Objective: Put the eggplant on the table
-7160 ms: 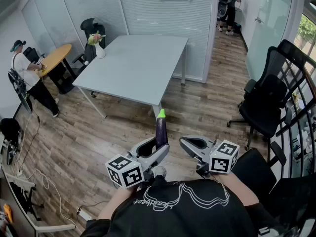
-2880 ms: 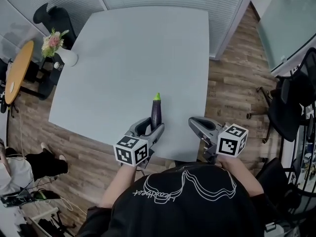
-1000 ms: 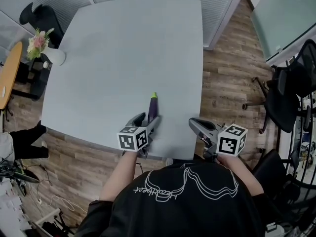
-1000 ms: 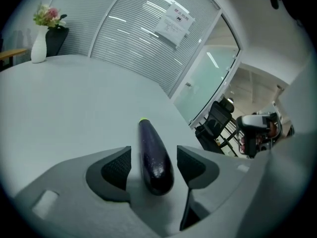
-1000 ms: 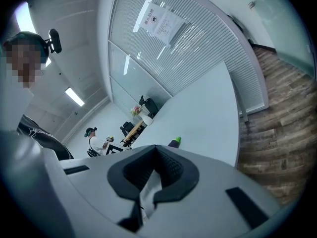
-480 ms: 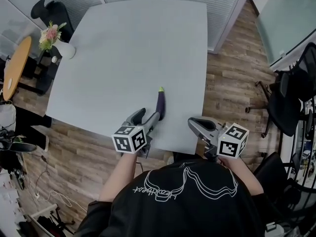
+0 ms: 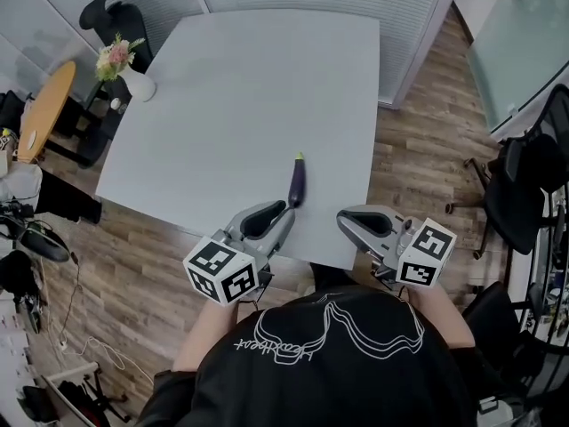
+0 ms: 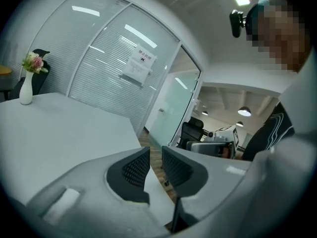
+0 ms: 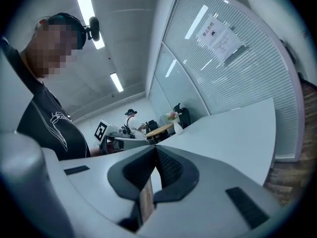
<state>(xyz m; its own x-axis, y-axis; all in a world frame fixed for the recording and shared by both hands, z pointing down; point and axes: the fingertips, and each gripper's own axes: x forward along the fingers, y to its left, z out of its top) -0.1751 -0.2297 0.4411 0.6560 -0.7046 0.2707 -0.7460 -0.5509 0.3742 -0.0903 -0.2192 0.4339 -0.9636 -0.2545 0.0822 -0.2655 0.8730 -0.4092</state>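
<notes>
The purple eggplant (image 7: 298, 181) with its green stem end pointing away lies on the pale grey table (image 7: 222, 87), near the front edge. My left gripper (image 7: 283, 213) hangs just in front of it, apart from it. Its jaws have just been closing and now stand a narrow gap apart with nothing between them (image 8: 155, 157). My right gripper (image 7: 343, 217) hovers off the table's front right corner, its tips together and empty (image 9: 154, 152). Neither gripper view shows the eggplant.
A white vase with flowers (image 7: 129, 69) stands at the table's far left corner. A black office chair (image 7: 524, 185) is on the wooden floor to the right, a round wooden table (image 7: 49, 105) to the left. A person (image 9: 131, 118) stands in the background.
The left gripper has pulled back from the eggplant toward me and risen, and its jaws have narrowed. The eggplant stays lying on the table. The right gripper has risen slightly.
</notes>
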